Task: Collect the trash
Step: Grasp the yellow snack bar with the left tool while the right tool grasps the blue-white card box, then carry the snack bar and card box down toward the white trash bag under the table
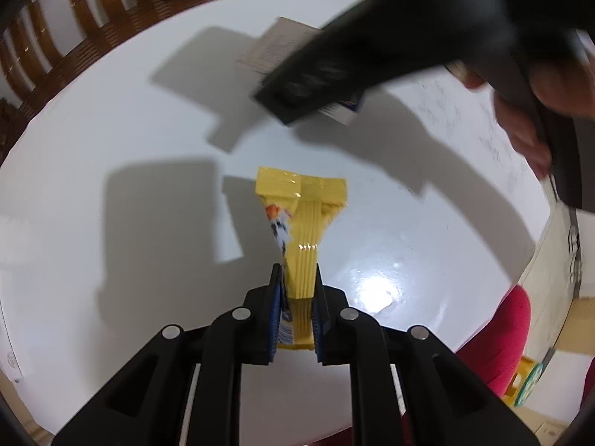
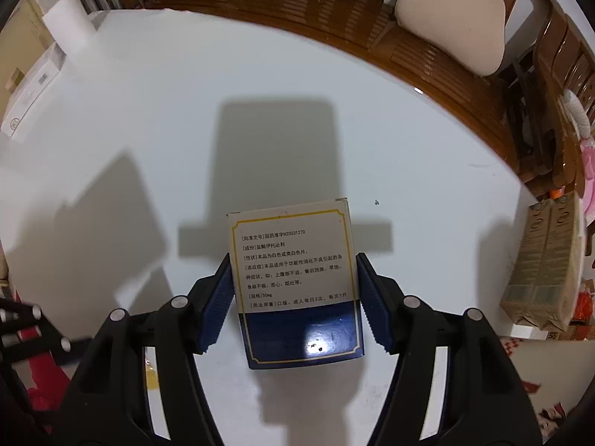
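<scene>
A yellow snack wrapper (image 1: 303,219) hangs above the white table (image 1: 111,130), pinched at its lower part by my left gripper (image 1: 296,278), which is shut on it. A white and dark blue medicine box (image 2: 293,278) with printed text sits between the blue pads of my right gripper (image 2: 293,290), which is shut on its two sides and holds it off the table (image 2: 334,130). In the left wrist view the right gripper (image 1: 297,96) is a dark blur over the far part of the table, with the box (image 1: 271,44) partly hidden behind it and a hand (image 1: 531,111) on its handle.
A wooden bench (image 2: 372,18) with a beige cushion (image 2: 453,18) curves around the far side of the table. White boxes (image 2: 29,93) and a paper roll (image 2: 67,26) stand at the left. A cardboard carton (image 2: 546,260) sits right of the table. Red cloth (image 1: 502,338) lies below the table edge.
</scene>
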Motion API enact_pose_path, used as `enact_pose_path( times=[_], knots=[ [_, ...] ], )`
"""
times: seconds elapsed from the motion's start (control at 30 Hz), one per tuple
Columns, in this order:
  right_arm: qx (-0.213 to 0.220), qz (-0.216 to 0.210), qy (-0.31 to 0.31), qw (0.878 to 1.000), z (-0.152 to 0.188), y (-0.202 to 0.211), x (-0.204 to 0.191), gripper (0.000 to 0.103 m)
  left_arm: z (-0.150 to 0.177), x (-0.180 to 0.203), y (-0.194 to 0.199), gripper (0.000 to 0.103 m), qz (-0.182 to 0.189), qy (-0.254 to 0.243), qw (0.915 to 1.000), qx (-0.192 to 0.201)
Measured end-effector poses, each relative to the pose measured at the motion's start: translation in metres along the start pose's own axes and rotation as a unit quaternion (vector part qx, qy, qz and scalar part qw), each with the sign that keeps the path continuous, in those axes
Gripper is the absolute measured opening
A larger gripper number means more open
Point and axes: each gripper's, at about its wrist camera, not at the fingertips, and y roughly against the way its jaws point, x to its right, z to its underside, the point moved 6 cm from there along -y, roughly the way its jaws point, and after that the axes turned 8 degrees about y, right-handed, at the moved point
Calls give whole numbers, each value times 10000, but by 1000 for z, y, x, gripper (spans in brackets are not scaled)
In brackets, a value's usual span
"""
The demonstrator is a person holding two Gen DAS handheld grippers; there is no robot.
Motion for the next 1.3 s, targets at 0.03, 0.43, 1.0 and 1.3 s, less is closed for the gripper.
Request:
enact_pose_path(
  times=[0.03,0.43,1.0,1.3],
  knots=[
    [54,14,-31,10000,1,6,-1,62,-1,2,1,13,62,80,9999,9],
    [571,331,-185,9976,15,74,-16,62,30,-22,49,11,32,309,9981,541],
    [1294,495,-203,9901,74,176,-104,62,96,-26,125,11,-320,396,9886,1415],
    [1311,425,-95,9904,120,183,-163,62,153,-17,121,11,-245,437,9881,1452]
  ],
)
